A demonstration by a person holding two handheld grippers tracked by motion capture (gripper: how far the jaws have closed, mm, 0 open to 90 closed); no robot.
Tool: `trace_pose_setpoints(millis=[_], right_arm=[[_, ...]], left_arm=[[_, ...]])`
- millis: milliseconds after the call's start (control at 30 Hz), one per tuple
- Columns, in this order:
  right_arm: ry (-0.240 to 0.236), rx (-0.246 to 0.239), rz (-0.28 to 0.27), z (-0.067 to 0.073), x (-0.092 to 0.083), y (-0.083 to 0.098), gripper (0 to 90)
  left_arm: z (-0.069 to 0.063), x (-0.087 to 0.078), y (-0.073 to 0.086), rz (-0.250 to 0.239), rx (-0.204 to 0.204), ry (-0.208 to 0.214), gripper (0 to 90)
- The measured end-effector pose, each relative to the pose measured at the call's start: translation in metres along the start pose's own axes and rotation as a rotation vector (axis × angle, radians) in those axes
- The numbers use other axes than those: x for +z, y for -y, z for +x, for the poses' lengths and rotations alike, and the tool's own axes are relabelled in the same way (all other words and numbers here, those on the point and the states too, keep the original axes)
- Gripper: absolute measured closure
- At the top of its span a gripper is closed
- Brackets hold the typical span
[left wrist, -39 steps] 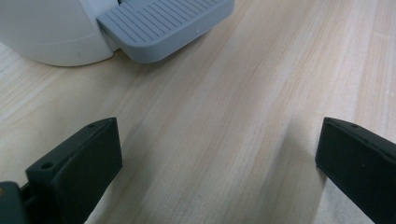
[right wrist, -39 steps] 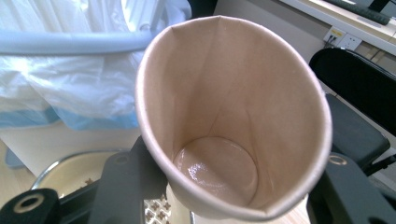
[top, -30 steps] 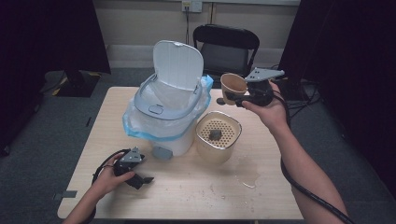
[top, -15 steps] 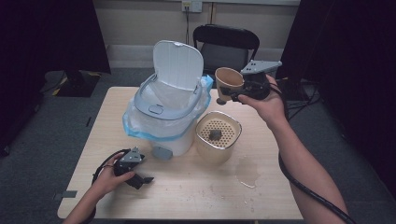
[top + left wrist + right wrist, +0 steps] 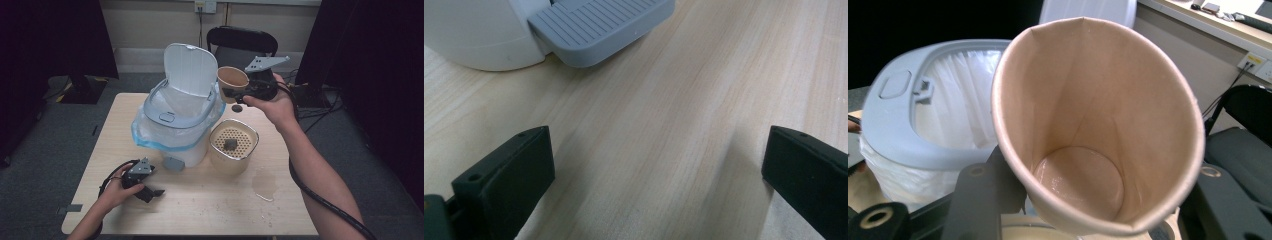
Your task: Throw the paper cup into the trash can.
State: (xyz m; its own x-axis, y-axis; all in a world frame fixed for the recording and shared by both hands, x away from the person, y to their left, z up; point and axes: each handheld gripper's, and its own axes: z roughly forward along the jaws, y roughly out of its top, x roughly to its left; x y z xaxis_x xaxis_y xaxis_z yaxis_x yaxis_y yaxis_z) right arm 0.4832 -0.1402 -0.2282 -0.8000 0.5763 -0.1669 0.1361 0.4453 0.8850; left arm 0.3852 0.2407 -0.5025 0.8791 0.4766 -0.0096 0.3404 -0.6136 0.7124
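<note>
On the bench (image 5: 200, 200), my right gripper (image 5: 239, 94) pinches the cup (image 5: 231, 81) beside the bin (image 5: 175, 117); next I drop it in. Left gripper (image 5: 150, 189) rests, jaws spread.

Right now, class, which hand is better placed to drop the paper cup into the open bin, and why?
The right. Its claw already grips the paper cup beside the open bin. The left claw rests open on the table, holding nothing.
</note>
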Motion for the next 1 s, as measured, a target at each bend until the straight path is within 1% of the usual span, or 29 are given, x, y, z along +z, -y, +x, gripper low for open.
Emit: trace_pose_setpoints(millis=[133, 233, 467, 600, 700, 767, 800, 900, 1000], right_arm=[[-0.017, -0.001, -0.004, 0.003, 0.003, -0.007, 46.9], [-0.03, 0.008, -0.01, 0.005, 0.006, -0.009, 46.7], [-0.06, -0.014, 0.001, 0.013, 0.018, -0.02, 46.5], [-0.078, -0.033, -0.003, 0.022, 0.029, -0.028, 46.3], [-0.092, -0.025, -0.017, 0.024, 0.037, -0.031, 46.3], [-0.096, -0.031, -0.015, 0.026, 0.04, -0.033, 46.3], [-0.109, -0.037, -0.013, 0.028, 0.045, -0.035, 46.1], [-0.126, -0.041, -0.003, 0.032, 0.055, -0.037, 45.7], [-0.145, -0.033, 0.006, 0.035, 0.064, -0.035, 45.1]], left_arm=[[0.0, 0.0, 0.0, 0.002, 0.001, 0.0, 0.0], [0.0, 0.0, 0.0, 0.0, 0.0, 0.0, 0.0], [0.0, 0.0, 0.0, 0.0, 0.001, 0.0, 0.0], [0.0, 0.0, 0.0, 0.001, 0.0, 0.001, 0.0], [0.0, 0.0, 0.0, 0.001, 0.001, 0.0, 0.0], [0.0, 0.0, 0.0, 0.001, -0.001, 0.002, 0.0], [0.0, 0.0, 0.0, 0.002, -0.003, 0.003, 0.0], [0.0, 0.0, 0.0, 0.002, -0.003, 0.002, 0.0], [0.0, 0.0, 0.0, 0.0, -0.001, 0.002, 0.0]])
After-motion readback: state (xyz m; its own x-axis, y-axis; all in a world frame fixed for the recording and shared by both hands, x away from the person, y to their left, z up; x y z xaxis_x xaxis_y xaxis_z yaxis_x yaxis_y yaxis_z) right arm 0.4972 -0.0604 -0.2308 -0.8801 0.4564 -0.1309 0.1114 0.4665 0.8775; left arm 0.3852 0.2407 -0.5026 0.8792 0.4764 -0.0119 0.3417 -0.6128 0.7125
